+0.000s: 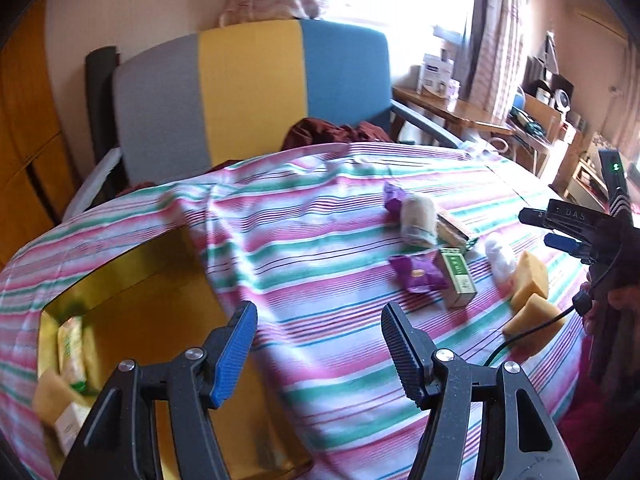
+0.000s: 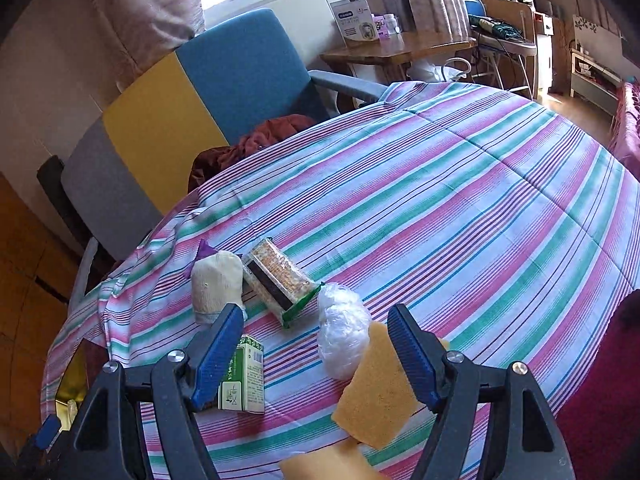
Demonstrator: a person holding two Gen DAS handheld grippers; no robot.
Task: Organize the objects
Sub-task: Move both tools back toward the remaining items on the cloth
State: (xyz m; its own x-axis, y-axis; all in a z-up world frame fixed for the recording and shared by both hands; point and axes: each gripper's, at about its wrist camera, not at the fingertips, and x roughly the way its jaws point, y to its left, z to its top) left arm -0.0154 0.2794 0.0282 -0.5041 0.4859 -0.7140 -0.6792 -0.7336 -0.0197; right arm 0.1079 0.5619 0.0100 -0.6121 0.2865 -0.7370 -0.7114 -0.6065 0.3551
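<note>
The right gripper (image 2: 316, 344) is the nearer hand to the loose pile. Its blue-padded fingers (image 2: 216, 352) stand apart with nothing clamped, and between them, lower in its view, lies the yellow wedge-shaped sponge (image 2: 380, 392), flat on the striped pink, green and white cloth (image 2: 480, 200) that covers the tabletop. The sponge's long axis runs slantwise, from upper right down to lower left, so it lies across the gap rather than in line with it. The crumpled clear plastic bundle (image 2: 342, 332) touches its upper edge, and the green and white carton (image 2: 244, 380) lies just beside the left finger.

The left gripper (image 1: 320, 344) hangs with its fingers apart as well, empty, over bare cloth. To its left sits the gold-lined open box (image 1: 132, 280), already holding a few yellow and pale packets, well apart from the pile.

Judging from this, the sponge is the likely next pick for the right hand, which would need to settle lower and turn to square its fingers to the sponge's narrow width.
</note>
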